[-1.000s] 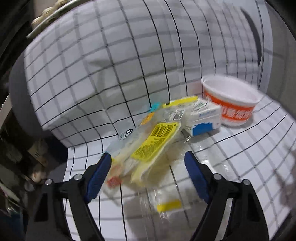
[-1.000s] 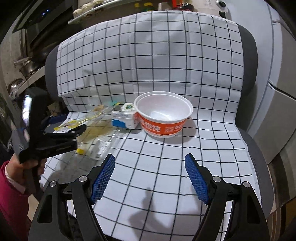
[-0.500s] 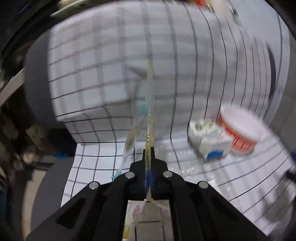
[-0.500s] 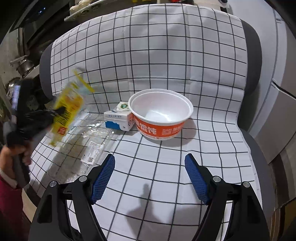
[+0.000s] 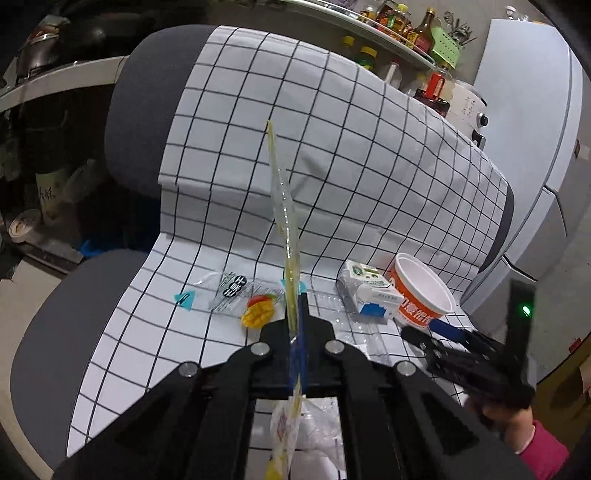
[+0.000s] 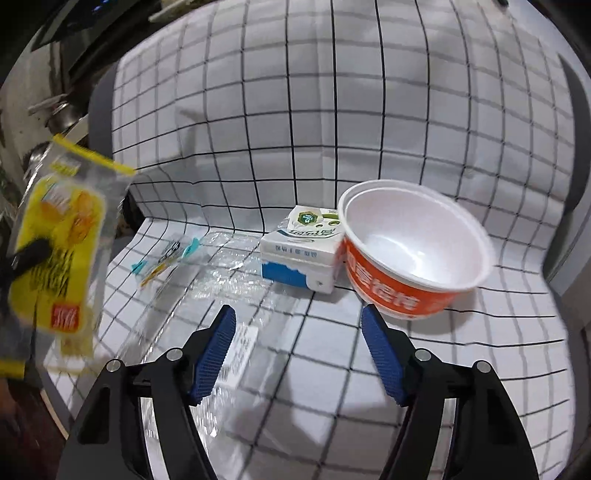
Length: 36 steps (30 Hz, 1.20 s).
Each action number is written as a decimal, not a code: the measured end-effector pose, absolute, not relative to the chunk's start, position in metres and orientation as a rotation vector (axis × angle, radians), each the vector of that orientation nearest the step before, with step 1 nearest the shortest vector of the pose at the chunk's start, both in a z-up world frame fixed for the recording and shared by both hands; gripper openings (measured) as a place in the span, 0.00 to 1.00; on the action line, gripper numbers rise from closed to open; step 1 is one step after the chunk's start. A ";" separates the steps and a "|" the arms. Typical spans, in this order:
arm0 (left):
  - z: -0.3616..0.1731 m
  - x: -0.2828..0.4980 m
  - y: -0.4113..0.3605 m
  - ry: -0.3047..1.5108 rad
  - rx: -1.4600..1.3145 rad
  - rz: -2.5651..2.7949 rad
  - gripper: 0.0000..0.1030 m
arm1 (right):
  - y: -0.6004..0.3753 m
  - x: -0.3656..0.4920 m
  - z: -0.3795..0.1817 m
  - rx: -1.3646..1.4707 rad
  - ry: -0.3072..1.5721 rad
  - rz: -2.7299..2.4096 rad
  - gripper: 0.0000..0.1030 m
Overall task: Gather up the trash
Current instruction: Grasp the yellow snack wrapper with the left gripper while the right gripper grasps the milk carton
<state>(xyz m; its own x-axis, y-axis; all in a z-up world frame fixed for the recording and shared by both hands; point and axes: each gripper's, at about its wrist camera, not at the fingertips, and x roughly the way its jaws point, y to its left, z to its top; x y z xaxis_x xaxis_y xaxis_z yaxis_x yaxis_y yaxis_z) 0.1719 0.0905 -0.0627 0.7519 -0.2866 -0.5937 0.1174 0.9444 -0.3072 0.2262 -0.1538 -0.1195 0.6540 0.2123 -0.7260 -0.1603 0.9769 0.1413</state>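
Observation:
My left gripper (image 5: 297,308) is shut on a yellow snack wrapper (image 5: 285,221), held edge-on above the seat. The right wrist view shows that wrapper (image 6: 59,240) hanging at the far left. My right gripper (image 6: 298,314) hovers low over the checked cloth with its jaws closing and nothing pressed between them. Just beyond it lie a white-and-blue milk carton (image 6: 299,251) and an orange-and-white paper bowl (image 6: 413,251), touching each other. A clear plastic tray (image 6: 229,280) and a small teal-ended wrapper (image 6: 166,258) lie on the seat to the left.
The trash lies on a grey chair under a checked cloth (image 5: 332,155). A mango-print wrapper (image 5: 258,314) lies near the small one. A shelf of bottles (image 5: 402,26) and a white fridge (image 5: 535,129) stand behind. A hand in a pink sleeve (image 5: 535,443) holds my right gripper.
My left gripper closed on the yellow wrapper, lifted it off the seat and rolled it edge-on. My right gripper moved down and closer to the carton and bowl, its jaws narrowing slightly.

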 end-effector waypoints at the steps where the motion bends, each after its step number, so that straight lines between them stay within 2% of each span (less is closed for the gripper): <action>1: -0.064 0.172 0.094 0.688 -0.267 -0.216 0.00 | -0.151 0.231 -0.121 0.063 0.834 0.203 0.69; 6: -0.063 0.171 0.113 0.676 -0.320 -0.209 0.00 | -0.133 0.256 -0.123 0.037 0.856 0.161 0.75; 18: -0.074 0.172 0.122 0.696 -0.337 -0.196 0.00 | -0.116 0.297 -0.140 0.031 0.912 0.040 0.76; 21: -0.075 0.171 0.121 0.698 -0.331 -0.191 0.00 | -0.115 0.305 -0.145 0.032 0.923 0.025 0.75; 24: -0.075 0.170 0.119 0.698 -0.327 -0.185 0.00 | -0.115 0.304 -0.145 0.029 0.906 0.024 0.69; 36: -0.048 0.142 0.104 0.644 -0.276 -0.181 0.00 | -0.142 0.225 -0.079 0.041 0.703 0.149 0.68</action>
<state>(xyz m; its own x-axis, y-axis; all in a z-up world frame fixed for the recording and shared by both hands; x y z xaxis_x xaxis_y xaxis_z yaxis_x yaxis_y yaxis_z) 0.1419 0.1035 -0.0483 0.7859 -0.2511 -0.5651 0.0808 0.9477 -0.3088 0.2246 -0.1418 -0.0788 0.7525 0.1504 -0.6412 -0.1228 0.9885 0.0878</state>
